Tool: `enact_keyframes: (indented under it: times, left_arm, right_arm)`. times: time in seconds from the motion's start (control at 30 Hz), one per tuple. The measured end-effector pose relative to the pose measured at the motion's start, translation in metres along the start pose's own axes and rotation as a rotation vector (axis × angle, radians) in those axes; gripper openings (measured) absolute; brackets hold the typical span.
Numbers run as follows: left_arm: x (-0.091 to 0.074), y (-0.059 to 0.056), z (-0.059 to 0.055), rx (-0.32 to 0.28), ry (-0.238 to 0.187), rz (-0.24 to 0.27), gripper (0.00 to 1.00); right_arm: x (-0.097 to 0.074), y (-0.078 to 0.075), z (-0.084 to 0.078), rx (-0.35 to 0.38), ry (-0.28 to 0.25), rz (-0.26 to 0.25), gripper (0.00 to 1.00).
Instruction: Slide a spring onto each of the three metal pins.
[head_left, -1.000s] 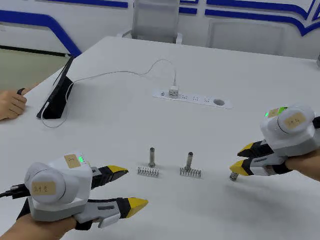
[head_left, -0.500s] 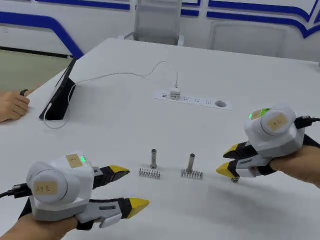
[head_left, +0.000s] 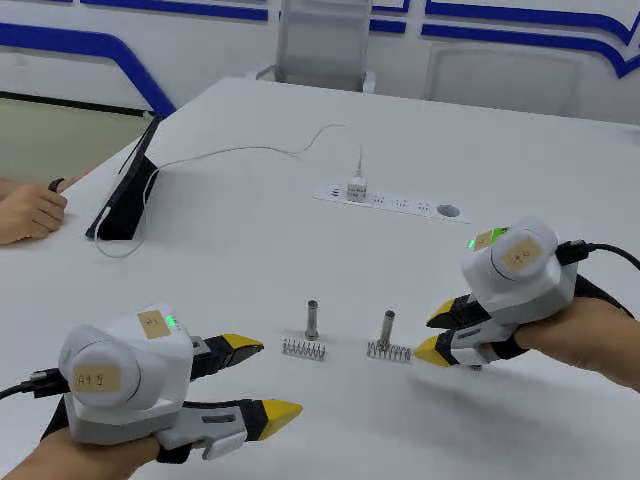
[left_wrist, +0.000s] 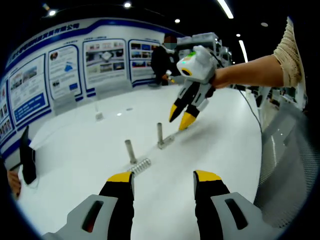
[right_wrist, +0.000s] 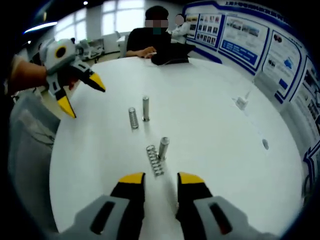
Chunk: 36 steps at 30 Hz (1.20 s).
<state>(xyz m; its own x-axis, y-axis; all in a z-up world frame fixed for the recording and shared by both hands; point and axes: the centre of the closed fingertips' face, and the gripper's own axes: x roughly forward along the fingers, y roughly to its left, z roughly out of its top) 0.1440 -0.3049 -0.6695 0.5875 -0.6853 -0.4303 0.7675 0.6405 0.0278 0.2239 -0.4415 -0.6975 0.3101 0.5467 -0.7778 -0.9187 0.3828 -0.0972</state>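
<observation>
Left tongs (head_left: 262, 377) and right tongs (head_left: 434, 332) spread; coiled wire springs (head_left: 303, 349) lie beside smooth metal pins (head_left: 312, 318).

I find the near table (head_left: 240, 260) bare, save two upright pins (head_left: 312, 318) with springs (head_left: 303, 349) lying at their feet.

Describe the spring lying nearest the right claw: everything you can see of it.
The spring is a small silvery wire coil, metal by its look, with open, evenly spaced turns. It lies on its side on the white table, loose and not threaded on anything. It sits by the foot of an upright metal pin; whether the two touch I cannot tell. The right claw hangs open just off one end and is not gripping it.
</observation>
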Motion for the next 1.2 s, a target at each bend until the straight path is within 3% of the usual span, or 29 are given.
enact_keyframes:
  times: [0.37,0.73,1.2]
  left_arm:
    - [-0.001,-0.001,0.0,-0.002,0.003,0.003,0.48]
    - [-0.002,-0.001,-0.002,-0.007,0.006,0.006,0.47]
    - [-0.003,-0.002,-0.005,-0.01,0.008,0.002,0.45]
  right_arm:
    - [0.019,0.008,0.004,-0.026,0.024,0.041,0.25]
    - [0.033,0.013,-0.003,-0.048,0.072,0.066,0.21]
    - [0.038,0.02,-0.011,-0.079,0.124,0.089,0.16]
